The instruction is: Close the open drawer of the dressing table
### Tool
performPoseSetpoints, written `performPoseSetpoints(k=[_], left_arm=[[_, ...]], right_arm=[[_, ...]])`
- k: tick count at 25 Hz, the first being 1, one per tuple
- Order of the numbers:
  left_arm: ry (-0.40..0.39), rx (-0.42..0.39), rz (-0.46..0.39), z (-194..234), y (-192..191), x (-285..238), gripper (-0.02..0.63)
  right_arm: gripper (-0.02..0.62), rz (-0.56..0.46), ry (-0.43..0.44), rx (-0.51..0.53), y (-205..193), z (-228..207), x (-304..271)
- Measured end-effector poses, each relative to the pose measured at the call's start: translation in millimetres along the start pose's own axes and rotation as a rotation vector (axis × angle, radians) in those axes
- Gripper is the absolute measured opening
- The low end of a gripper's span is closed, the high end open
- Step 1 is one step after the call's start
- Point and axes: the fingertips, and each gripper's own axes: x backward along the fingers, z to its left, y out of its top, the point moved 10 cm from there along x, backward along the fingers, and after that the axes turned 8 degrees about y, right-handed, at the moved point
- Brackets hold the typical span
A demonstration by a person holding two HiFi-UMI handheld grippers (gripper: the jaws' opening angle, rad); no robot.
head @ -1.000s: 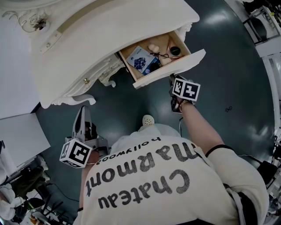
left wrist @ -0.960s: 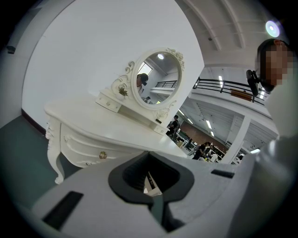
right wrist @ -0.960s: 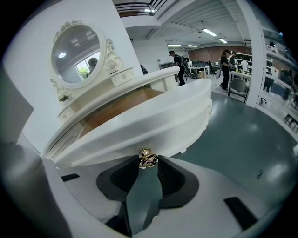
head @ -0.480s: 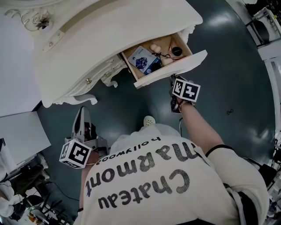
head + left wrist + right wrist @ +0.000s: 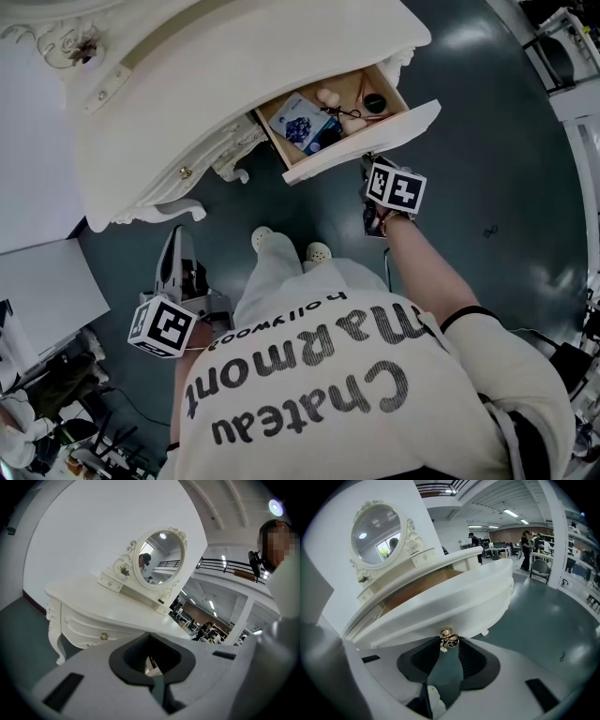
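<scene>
In the right gripper view, the right gripper (image 5: 449,643) has its fingers clenched on the small brass-coloured knob (image 5: 448,637). The knob sits right at their tips, at 12 o'clock from the gap, with a dark pad touching it on either side. The knob is fixed low on the middle of the drawer (image 5: 440,599), whose curved, cream-white front runs across the view from 9 o'clock to 2 o'clock just beyond the fingers. Bare brown wood shows inside the drawer behind the front. In the head view the drawer (image 5: 364,141) is pulled well out from the right end of the dressing table (image 5: 234,84), at about 1 o'clock in the frame, and the right gripper is at 5 o'clock from its front. Inside lie a blue and white packet (image 5: 302,127), a small black round thing (image 5: 374,102), some pale rounded bits and a thin cord. The tabletop is plain white, with carved scroll legs below and a gold knob (image 5: 185,172) on the closed front at the left. An oval mirror (image 5: 376,527) in a carved white frame stands at the back. The left gripper (image 5: 150,638) is held at 7 o'clock, well apart from the table over the dark grey-green floor (image 5: 487,122). Its fingers are drawn together with nothing between them.
</scene>
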Motion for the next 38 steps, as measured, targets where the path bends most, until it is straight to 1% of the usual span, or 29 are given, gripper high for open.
performPoseSetpoints(k=[6,11,18,28,34,38], left_arm=[[-0.056,-0.007,0.046,-2.4,5.8,-26.0,0.008],[-0.117,-0.030,0.068,-10.0,23.2,-57.6,0.008],[-0.148,-0.045,0.094,-8.5,44.5,-83.3,0.008],[-0.161,-0.040,0.103,-1.8,60.9,-103.7,0.008],[-0.184,-0.056,0.094,-1.4,78.0,-116.8,0.008],[-0.205,-0.063,0.105,1.2,86.9,-124.3,0.008]], right_arm=[[0.141,-0.010,0.001,-0.024,-2.8,2.2,-1.6],[0.140,0.003,-0.005,-0.045,-2.1,1.4,-1.8],[0.132,0.000,-0.037,-0.099,-0.3,3.4,-5.0],[0.130,0.004,-0.068,-0.088,8.5,10.5,-15.5],[0.127,0.015,-0.090,-0.102,12.7,12.6,-18.5],[0.126,0.010,-0.108,-0.122,13.8,14.8,-21.4]])
